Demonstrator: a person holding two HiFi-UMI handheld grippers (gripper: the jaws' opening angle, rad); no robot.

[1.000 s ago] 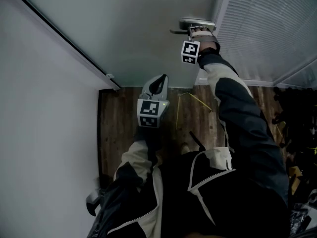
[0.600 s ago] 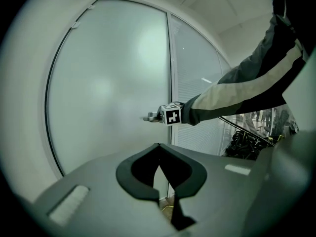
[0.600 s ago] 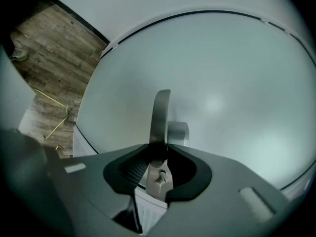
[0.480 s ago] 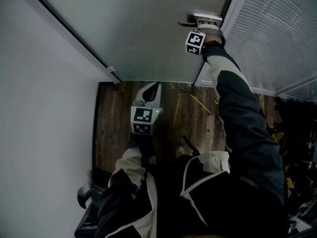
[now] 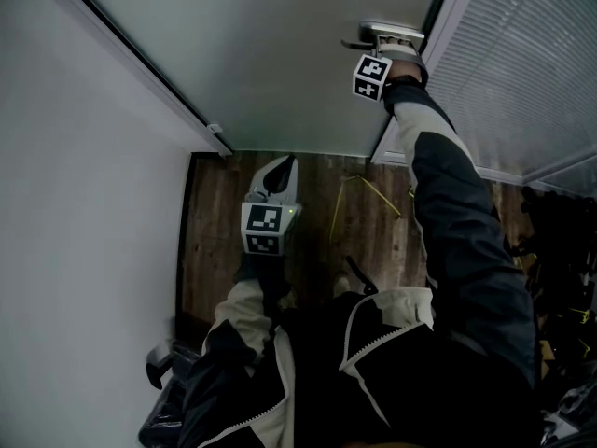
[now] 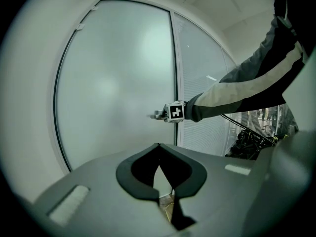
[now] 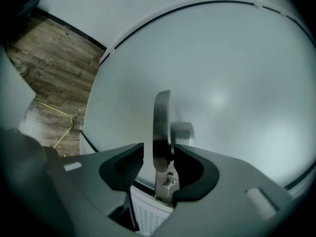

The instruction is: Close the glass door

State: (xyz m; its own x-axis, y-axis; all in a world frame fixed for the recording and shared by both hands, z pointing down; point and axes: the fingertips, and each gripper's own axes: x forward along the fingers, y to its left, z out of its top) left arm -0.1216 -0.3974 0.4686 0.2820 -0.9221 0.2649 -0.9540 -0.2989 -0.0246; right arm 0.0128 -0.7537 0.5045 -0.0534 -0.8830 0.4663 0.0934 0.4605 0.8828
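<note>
So the frosted glass door (image 5: 280,54) fills the far side of the scene. Its handle edge sits right beside the panel with the blinds (image 5: 522,73) on the right. It looks pulled up to the frame to me, though I can't tell whether the latch has actually caught.

The right hand-held gripper (image 7: 159,151) is up at the door handle (image 7: 161,117). The metal lever stands between its jaws, and they're opening. There's a clear gap on the left pad's side, so it isn't pinching the lever now. The left hand-held gripper (image 6: 158,146) hangs low over the wooden floor (image 5: 215,241), well apart from the door. Its tips are pressed together with nothing in them.

My read is that this is the letting-go part. To do it well:
- Spread the jaws fully before backing off, so neither pad drags on the lever.
- Draw the gripper straight back toward the near side, not sideways, since a sideways tug could swing the door open again.
- Check the door edge against the frame afterwards, and if it isn't flush, give a flat push near the handle.

The left one has no job here, so I'd leave it low and clear.
</note>
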